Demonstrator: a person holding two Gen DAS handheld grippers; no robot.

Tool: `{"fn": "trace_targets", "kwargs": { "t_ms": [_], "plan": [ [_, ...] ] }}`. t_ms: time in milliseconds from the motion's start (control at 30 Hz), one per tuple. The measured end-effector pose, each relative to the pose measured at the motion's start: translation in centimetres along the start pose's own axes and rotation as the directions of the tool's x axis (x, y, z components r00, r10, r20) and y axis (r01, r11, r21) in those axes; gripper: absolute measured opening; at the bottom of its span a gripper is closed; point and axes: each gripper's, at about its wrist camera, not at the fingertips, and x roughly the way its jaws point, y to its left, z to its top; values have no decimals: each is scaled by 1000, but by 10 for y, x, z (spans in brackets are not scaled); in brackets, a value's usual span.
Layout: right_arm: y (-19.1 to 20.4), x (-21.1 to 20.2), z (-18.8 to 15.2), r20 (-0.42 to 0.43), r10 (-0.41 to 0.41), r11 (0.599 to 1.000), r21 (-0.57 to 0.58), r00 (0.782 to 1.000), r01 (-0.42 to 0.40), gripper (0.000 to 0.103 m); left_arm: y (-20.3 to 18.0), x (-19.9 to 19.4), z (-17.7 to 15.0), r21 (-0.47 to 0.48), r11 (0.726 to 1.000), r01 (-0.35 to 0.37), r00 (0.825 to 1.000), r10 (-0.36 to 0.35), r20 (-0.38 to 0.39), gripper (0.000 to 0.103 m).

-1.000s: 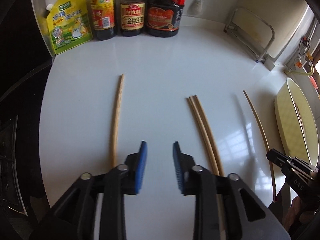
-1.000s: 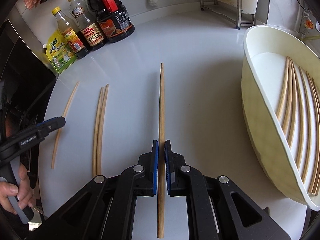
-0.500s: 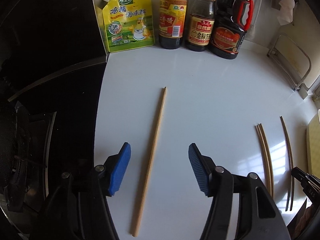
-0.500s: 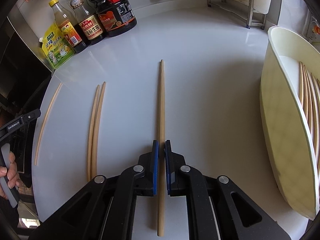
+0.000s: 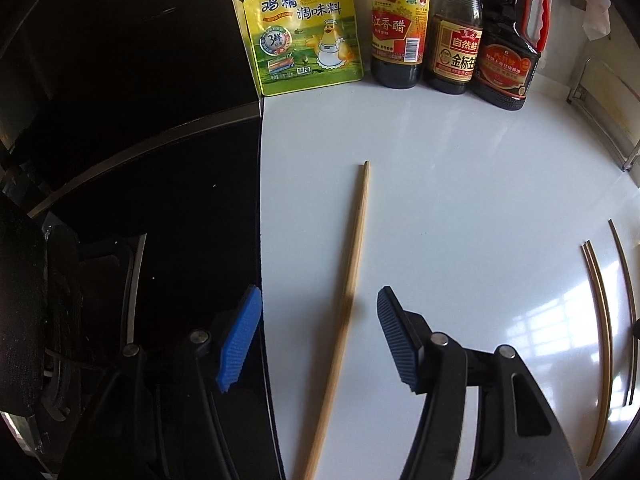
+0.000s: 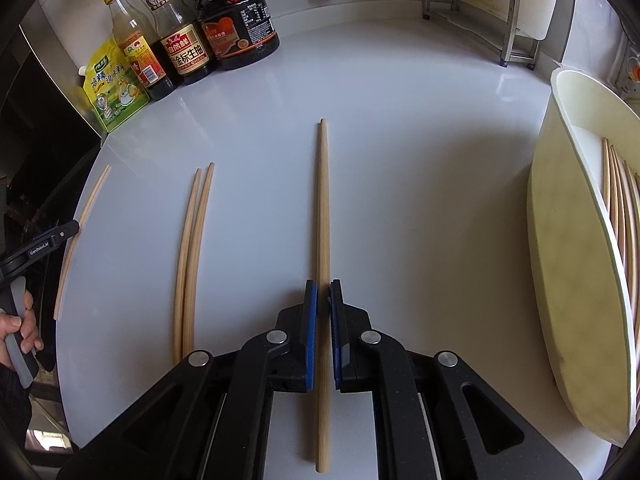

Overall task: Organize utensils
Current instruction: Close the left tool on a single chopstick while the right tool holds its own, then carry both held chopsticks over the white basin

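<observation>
A white counter (image 6: 400, 140) stretches ahead of both claws, a pale tray (image 6: 560, 280) of chopsticks to the right claw's right. The right claw (image 6: 323, 292) is clenched on one chopstick (image 6: 323, 200). The left claw (image 5: 316, 312) hangs released, straddling a lone chopstick (image 5: 352, 264) without touching it. Two more chopsticks (image 6: 192, 256) lie between the claws.

A yellow-green seasoning pouch (image 5: 306, 28) read "太太乐 鸡精调味料". Just right of the pouch, a dark vinegar bottle (image 5: 398, 28) read "恒顺 香醋". Next right, a soy sauce bottle (image 5: 456, 46) read "自然鲜 金标生抽". The left gripper (image 6: 44, 240) arm read "GenRobot.AI".
</observation>
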Motion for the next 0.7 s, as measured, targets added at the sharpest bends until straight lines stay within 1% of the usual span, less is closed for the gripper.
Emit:
{"fn": "trace_targets", "kwargs": {
  "t_ms": [67,133,267,300,333,367,400,433,500,600,700],
  "plan": [
    [0,0,0,-1,-3,1000,2,1000,3,7,2,5,-2,18,1000,-6,1000,6,-9,59],
    [1,0,-1,-2,-5,1000,3,1000,5,7,5,7,-3,27,1000,2,1000,-3,5,62],
    [2,0,-1,-3,-9,1000,3,1000,10,7,9,8,-3,25,999,41,999,-41,6,62],
    [2,0,-1,-3,-9,1000,5,1000,9,7,9,8,-3,22,998,60,998,-60,4,58],
    [2,0,0,-3,-8,1000,7,1000,8,7,8,7,-4,20,996,85,996,-85,4,49],
    [2,0,-1,-3,-8,1000,8,1000,8,7,6,6,-5,23,994,109,994,-109,5,44],
    [2,0,0,-3,-9,1000,6,1000,9,7,3,5,-6,35,992,118,993,-118,7,36],
    [2,1,0,-3,-10,1000,6,1000,10,7,-1,3,-8,49,990,129,992,-129,9,25],
    [1,1,0,-1,-10,1000,8,1000,10,7,-9,-1,-11,66,983,170,985,-171,0,7],
    [2,1,-1,1,-11,1000,12,1000,11,7,-20,-6,-15,86,978,191,982,-191,-7,7],
    [1,1,-2,3,-11,1000,14,1000,11,7,-27,-11,-16,73,973,218,976,-216,-35,7]
  ]
}}
